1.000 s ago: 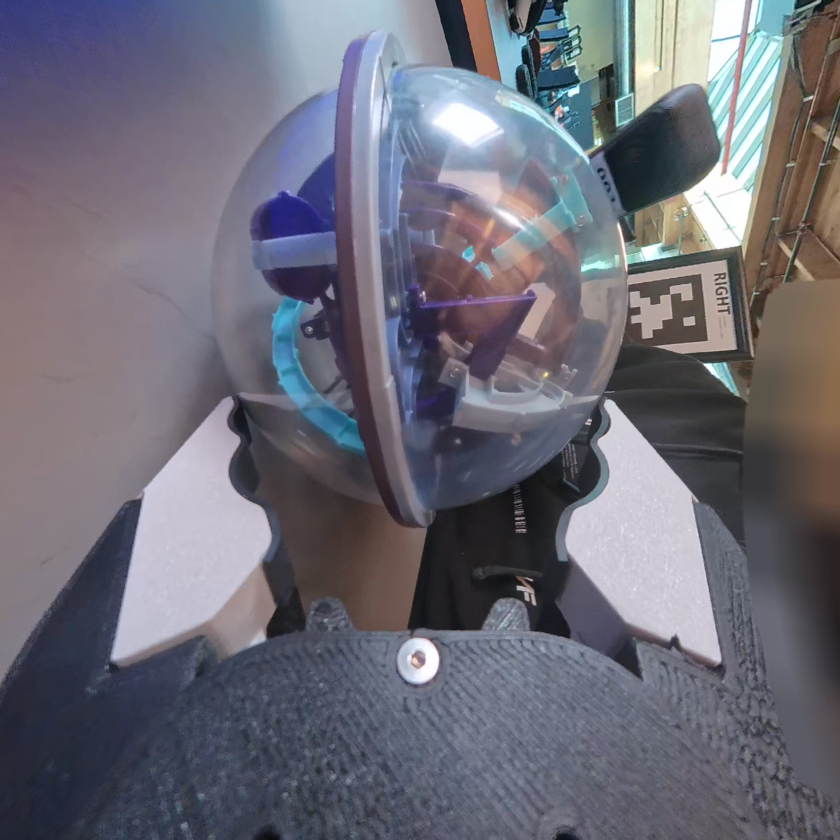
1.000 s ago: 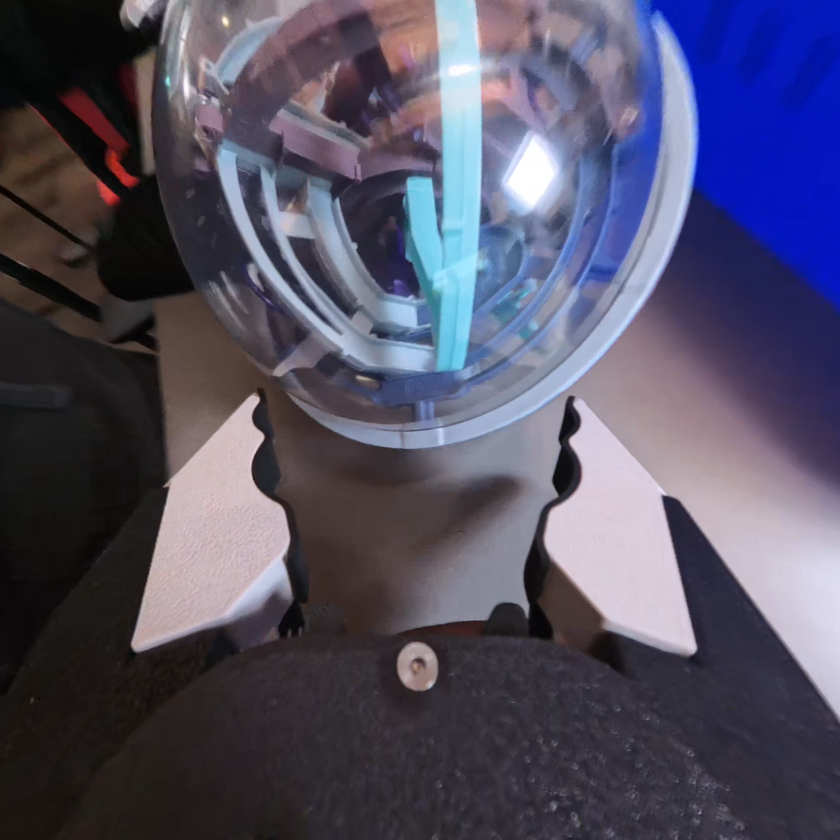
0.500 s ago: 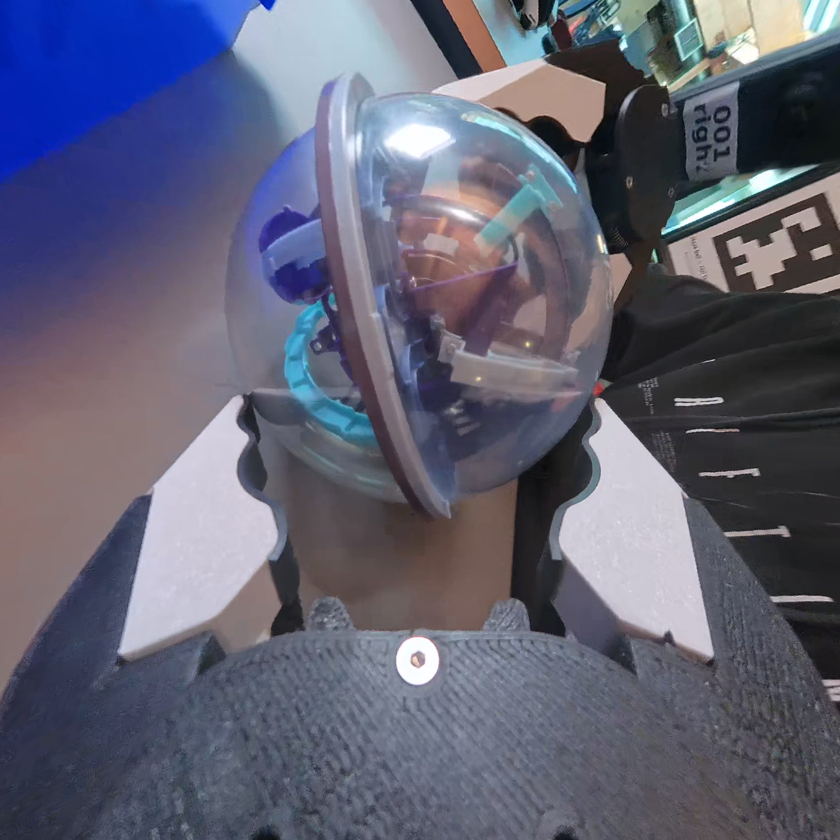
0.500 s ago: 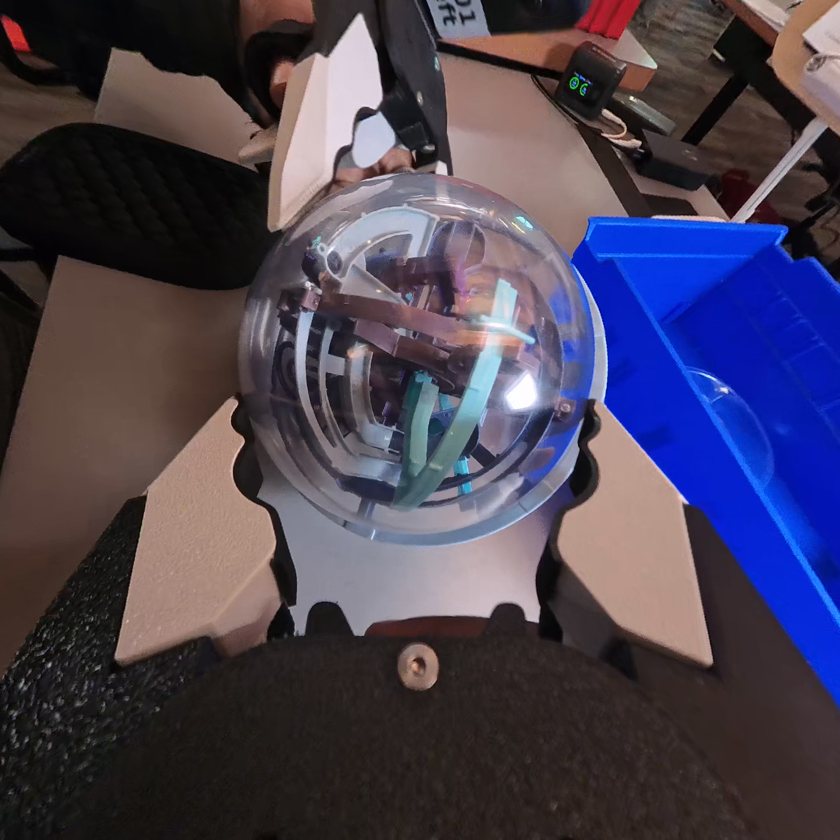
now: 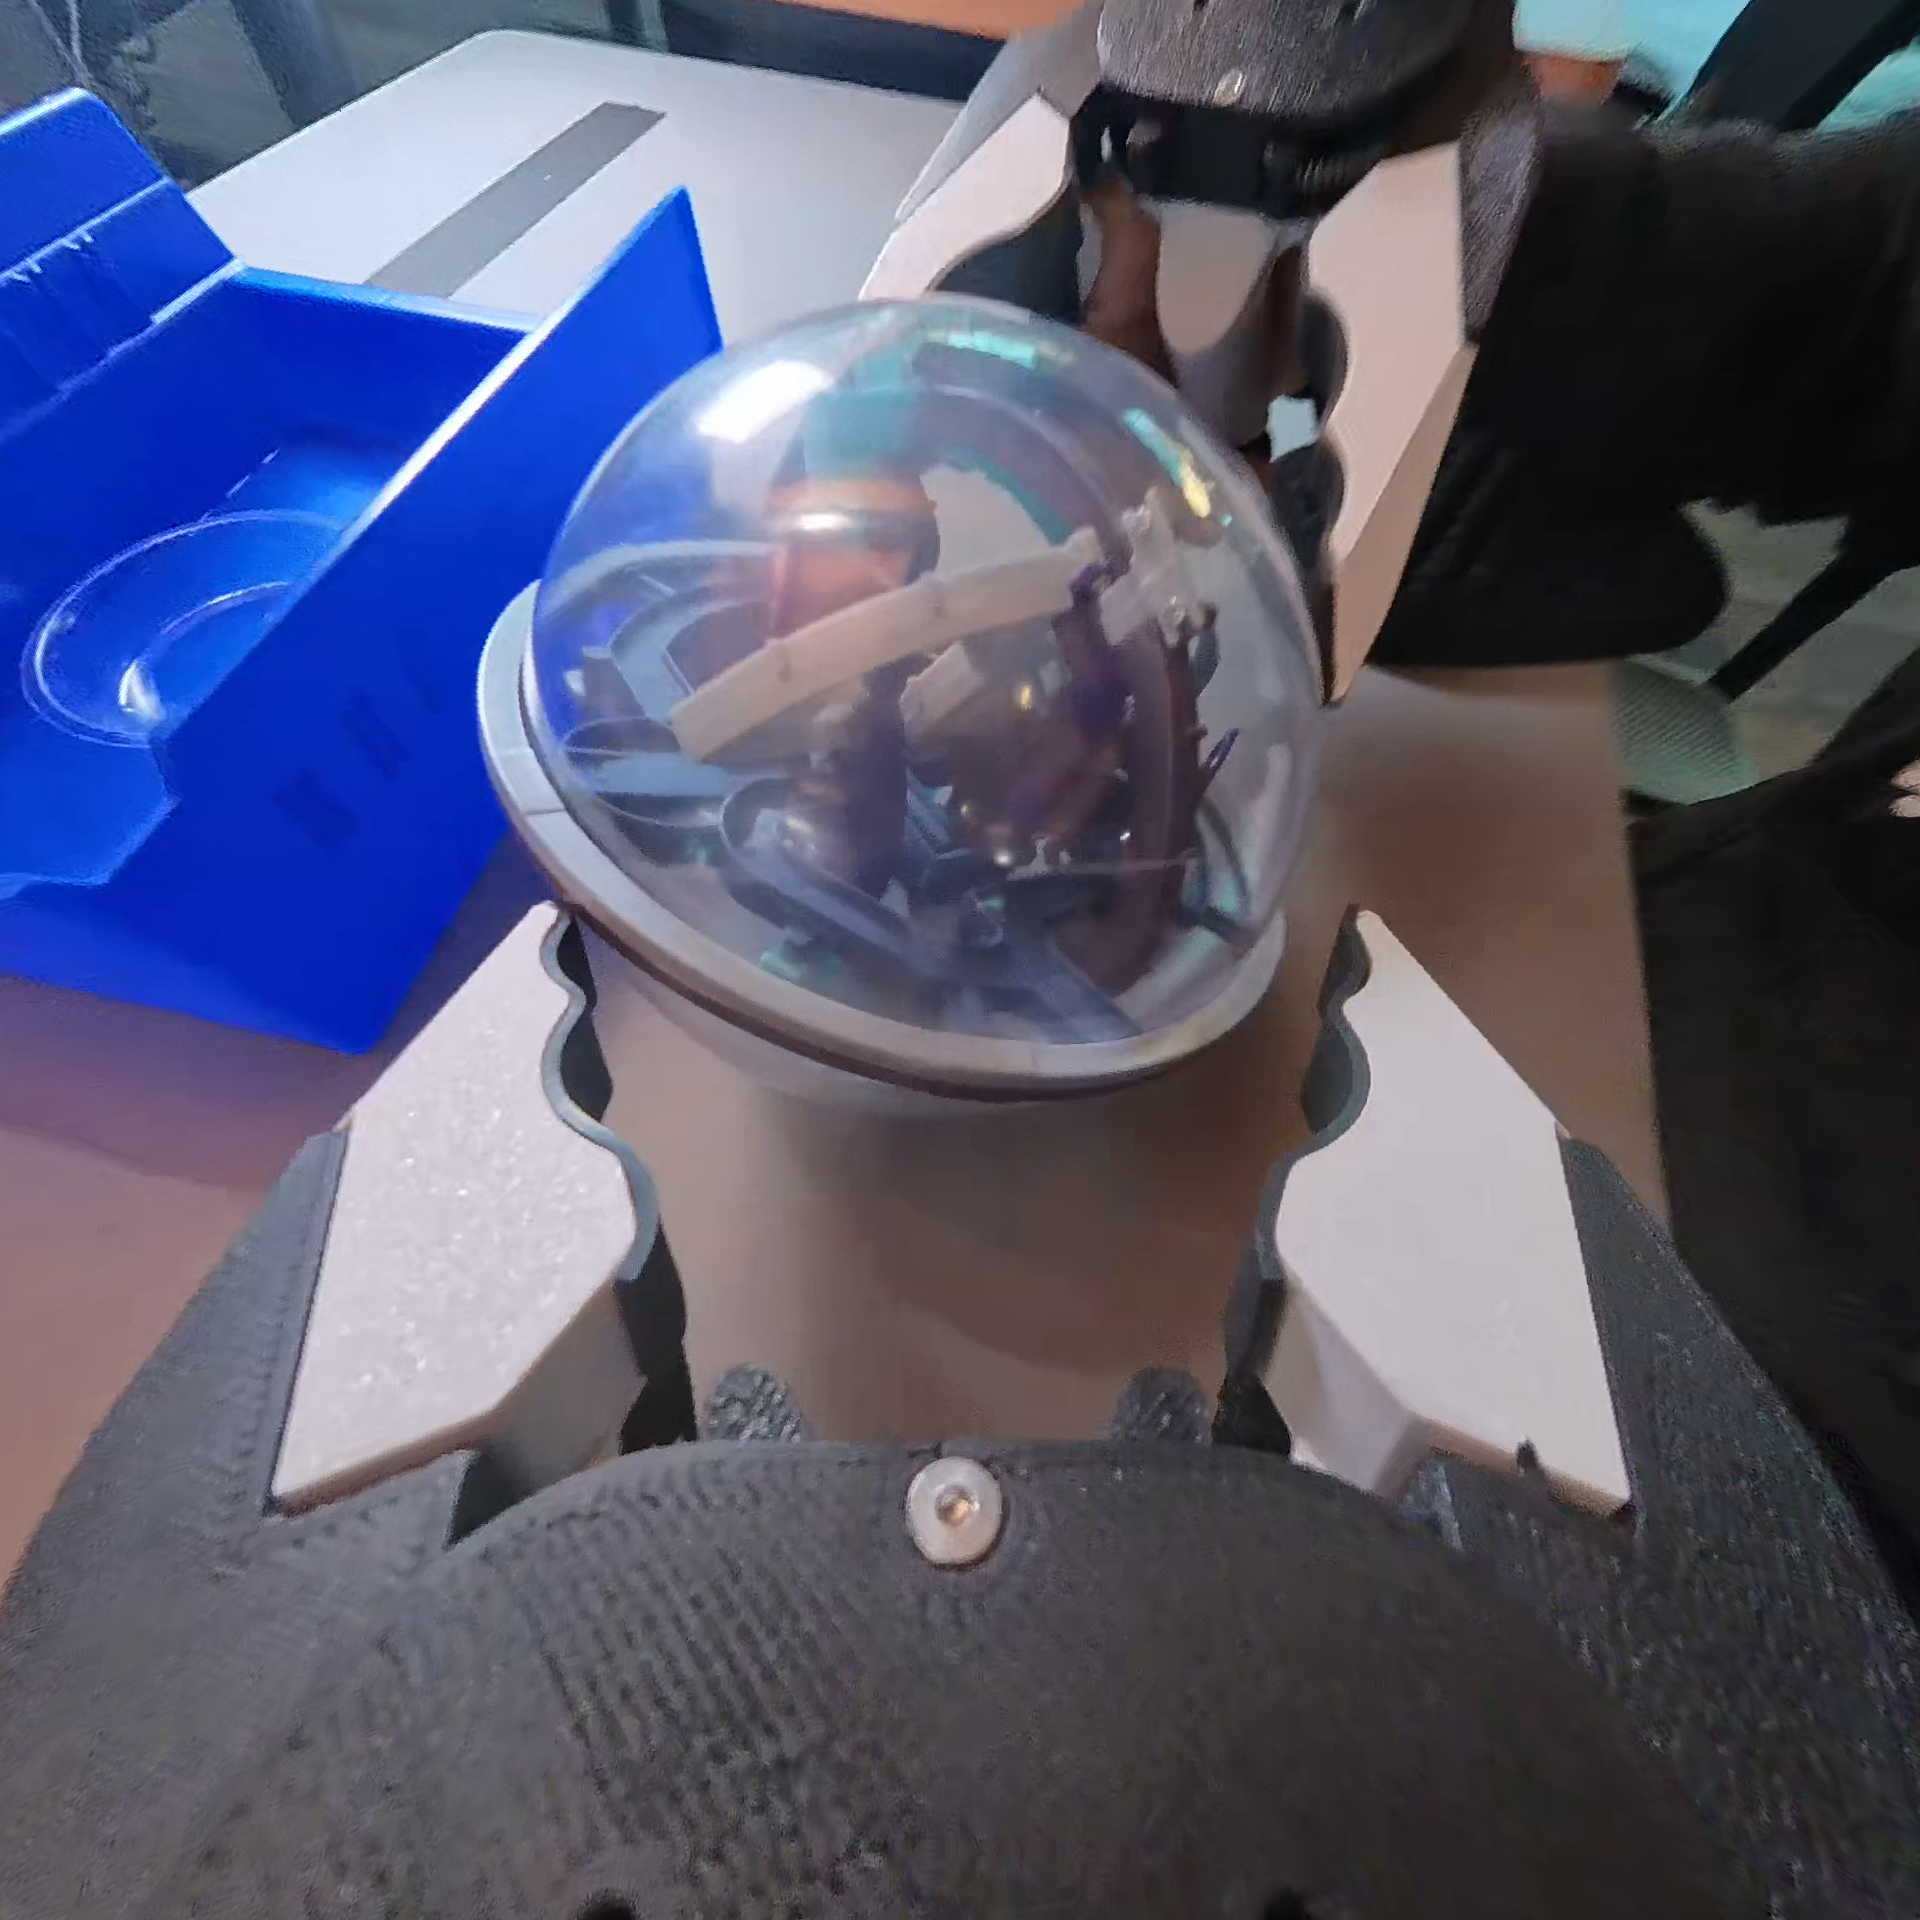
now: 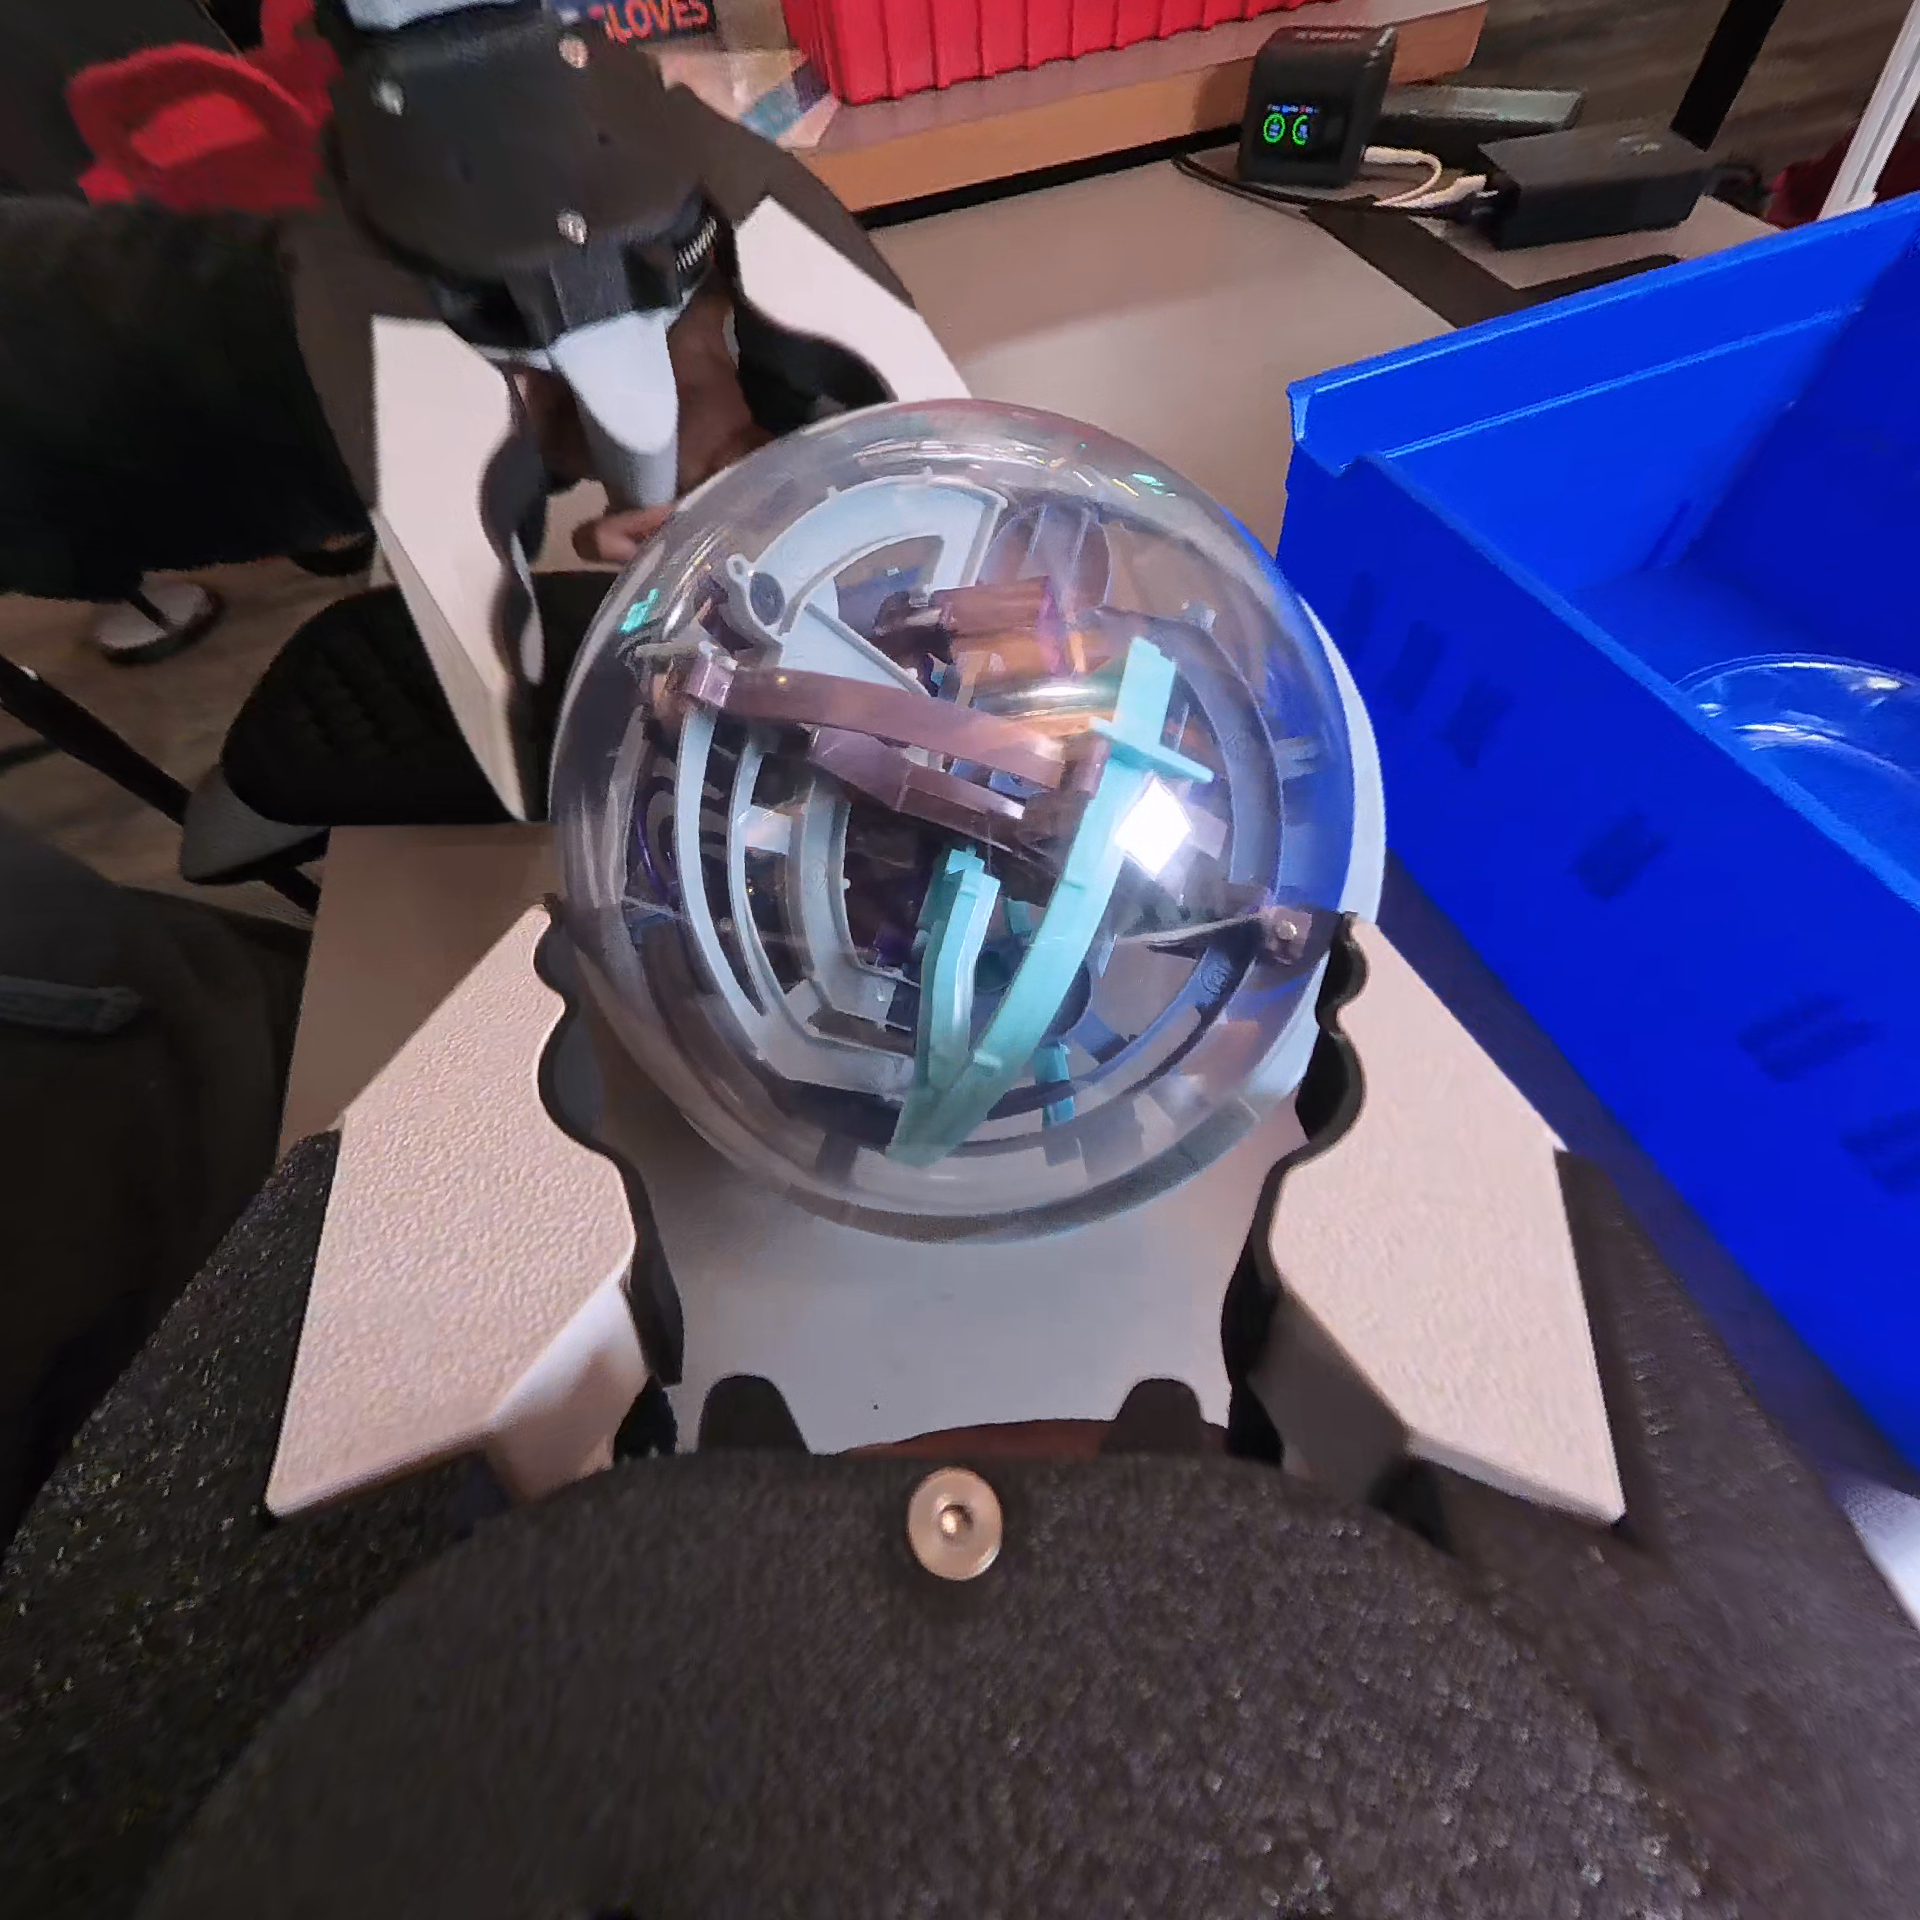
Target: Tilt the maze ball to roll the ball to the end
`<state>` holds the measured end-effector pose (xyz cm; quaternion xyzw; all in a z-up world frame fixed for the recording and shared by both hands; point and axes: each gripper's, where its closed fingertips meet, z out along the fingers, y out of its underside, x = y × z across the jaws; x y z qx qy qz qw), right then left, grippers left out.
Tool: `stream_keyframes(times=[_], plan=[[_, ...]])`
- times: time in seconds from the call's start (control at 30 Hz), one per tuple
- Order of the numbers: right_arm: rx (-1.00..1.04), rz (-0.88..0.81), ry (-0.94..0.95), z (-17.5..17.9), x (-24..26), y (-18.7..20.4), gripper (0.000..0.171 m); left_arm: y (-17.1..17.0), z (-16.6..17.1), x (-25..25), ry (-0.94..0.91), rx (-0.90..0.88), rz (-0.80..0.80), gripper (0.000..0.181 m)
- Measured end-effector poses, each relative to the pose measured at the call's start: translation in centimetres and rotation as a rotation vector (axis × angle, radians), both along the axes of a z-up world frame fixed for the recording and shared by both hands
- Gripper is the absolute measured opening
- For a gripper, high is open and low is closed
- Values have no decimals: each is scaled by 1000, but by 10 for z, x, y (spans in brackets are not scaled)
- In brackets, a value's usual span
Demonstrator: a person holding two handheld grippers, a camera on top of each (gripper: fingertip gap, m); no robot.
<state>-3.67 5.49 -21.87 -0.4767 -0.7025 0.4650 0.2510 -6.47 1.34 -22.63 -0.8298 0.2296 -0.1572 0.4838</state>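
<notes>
The maze ball (image 5: 904,707) is a clear sphere with a grey rim and with grey, purple, brown and teal tracks inside. I hold it just above the table. My left gripper (image 5: 951,935) is shut on it, with its fingertips against the rim, which lies tilted and nearly level. My right gripper (image 6: 940,940) is shut on the maze ball (image 6: 956,821) from the opposite side. The right gripper also shows beyond the ball in the left wrist view (image 5: 1195,260). The left gripper shows beyond the ball in the right wrist view (image 6: 623,343). I cannot make out the small ball inside.
A blue bin (image 5: 312,644) stands on the beige table (image 5: 935,1195) close to the ball and holds a clear dome (image 5: 156,644). In the right wrist view the blue bin (image 6: 1662,727) is to the right. A black chair (image 6: 353,717) and a person's dark clothing (image 5: 1766,935) are at the table's edge.
Both grippers have turned the ball while holding it: its rim went from upright to nearly level in the left wrist view. The views swung so that the table and the bin now show.
</notes>
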Motion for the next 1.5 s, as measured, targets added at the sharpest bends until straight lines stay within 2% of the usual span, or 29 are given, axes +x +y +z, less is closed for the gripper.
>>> stream_keyframes(times=[0.13, 0.47, 0.63, 0.83, 1.03, 1.23, 1.33, 1.5], plan=[[-28, 5, -1, 0, 1, -3, 136, 5, -13, -1, 78, -13, 4, 136], [-49, 14, 5, 0, 4, 0, 134, 5, -10, -2, 37, -20, -47, 132], [-57, 68, 26, 2, 6, 6, 129, 5, -10, -6, -30, -44, -63, 130], [-4, 128, 51, -3, 0, 15, 136, 10, -3, -13, -190, -51, -63, 117], [-37, 113, 65, -2, -6, 15, 136, 12, -6, -16, -266, -48, -49, 119], [-53, 100, 71, -2, -8, 15, 136, 12, -3, -17, -254, -30, -35, 120], [-69, 92, 72, -2, -8, 17, 136, 11, 0, -14, -221, -11, -29, 126], [-125, 80, 67, -4, -7, 22, 136, 18, -19, -5, -203, -47, -15, 138]])
